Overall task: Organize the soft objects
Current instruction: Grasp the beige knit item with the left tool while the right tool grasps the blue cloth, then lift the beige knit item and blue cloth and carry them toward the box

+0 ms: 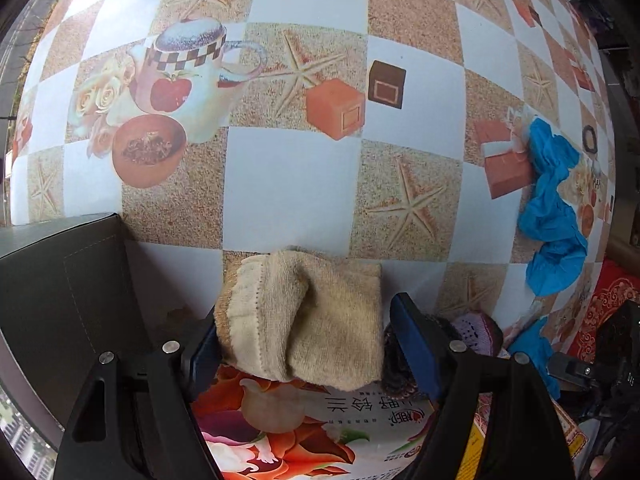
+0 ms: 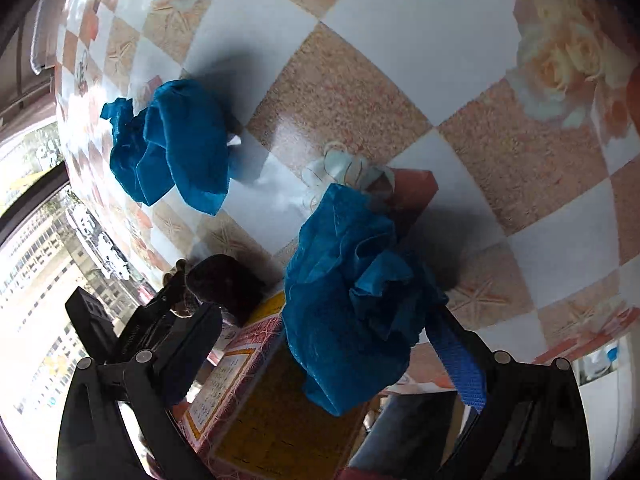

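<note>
A folded beige sock point(image 1: 304, 320) lies between the fingers of my left gripper point(image 1: 306, 308), over the seam of the table and a flower-printed box point(image 1: 288, 432). It touches the left pad and a slit shows before the right pad point(image 1: 416, 348), so the jaws stand open. My right gripper point(image 2: 324, 312) is open around a crumpled blue cloth point(image 2: 348, 300). That cloth leans on the right pad point(image 2: 460, 360), well clear of the left finger. A second blue cloth point(image 2: 172, 144) lies on the table, seen also as a blue cloth point(image 1: 552, 200) from the left wrist.
The checkered tablecloth point(image 1: 296, 168) carries printed cups and starfish. A dark grey box point(image 1: 60, 280) stands left of the sock. A dark knit item point(image 2: 224, 284) and a purple knit piece point(image 1: 476, 328) sit by the red and yellow box point(image 2: 260, 420).
</note>
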Demonstrator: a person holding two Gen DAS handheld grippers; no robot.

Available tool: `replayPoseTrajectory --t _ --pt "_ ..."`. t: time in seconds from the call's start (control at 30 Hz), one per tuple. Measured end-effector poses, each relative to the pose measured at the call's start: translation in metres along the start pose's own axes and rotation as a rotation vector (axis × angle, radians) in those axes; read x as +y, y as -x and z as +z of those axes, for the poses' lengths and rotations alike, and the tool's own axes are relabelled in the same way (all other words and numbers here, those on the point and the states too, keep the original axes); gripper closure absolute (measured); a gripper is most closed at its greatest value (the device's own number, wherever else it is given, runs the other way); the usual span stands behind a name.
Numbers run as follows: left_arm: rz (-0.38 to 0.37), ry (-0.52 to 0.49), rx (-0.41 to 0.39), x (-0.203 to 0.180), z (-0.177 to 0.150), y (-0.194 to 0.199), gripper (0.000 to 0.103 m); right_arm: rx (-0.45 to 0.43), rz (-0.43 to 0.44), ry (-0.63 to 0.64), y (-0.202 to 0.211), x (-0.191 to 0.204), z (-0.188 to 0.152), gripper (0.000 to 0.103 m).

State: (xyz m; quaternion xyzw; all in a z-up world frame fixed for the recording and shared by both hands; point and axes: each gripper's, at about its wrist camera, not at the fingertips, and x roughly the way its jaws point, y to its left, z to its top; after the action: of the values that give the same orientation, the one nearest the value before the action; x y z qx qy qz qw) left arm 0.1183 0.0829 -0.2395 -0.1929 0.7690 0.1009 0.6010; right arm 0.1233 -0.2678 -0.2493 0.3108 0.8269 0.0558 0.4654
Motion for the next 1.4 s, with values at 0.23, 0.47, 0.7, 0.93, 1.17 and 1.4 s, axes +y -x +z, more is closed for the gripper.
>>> replayPoseTrajectory --t 0.23,0.47,0.7,0.93,1.17,1.4 --pt "0.042 -0.040 0.018 -0.007 -0.001 -0.008 0.026 0.000 0.014 0.005 -0.006 -0.002 -0.003 0.012" --pt "0.016 -0.092 -0.083 -0.015 -0.011 0.008 0.068 -0.074 -0.004 0.115 0.012 0.008 -0.014 0.055" --pt "0.009 -0.129 -0.252 -0.023 -0.023 0.049 0.070 -0.220 0.015 0.152 0.052 0.013 -0.022 0.059" --pt "0.012 -0.189 -0.420 -0.029 -0.055 0.100 0.070 -0.413 -0.106 0.397 0.102 0.068 -0.062 0.059" --pt "0.013 -0.245 -0.551 -0.034 -0.080 0.141 0.070 -0.513 -0.170 0.632 0.121 0.116 -0.114 0.059" --pt "0.018 -0.275 -0.640 -0.035 -0.125 0.170 0.070 -0.571 -0.241 0.789 0.113 0.146 -0.166 0.059"
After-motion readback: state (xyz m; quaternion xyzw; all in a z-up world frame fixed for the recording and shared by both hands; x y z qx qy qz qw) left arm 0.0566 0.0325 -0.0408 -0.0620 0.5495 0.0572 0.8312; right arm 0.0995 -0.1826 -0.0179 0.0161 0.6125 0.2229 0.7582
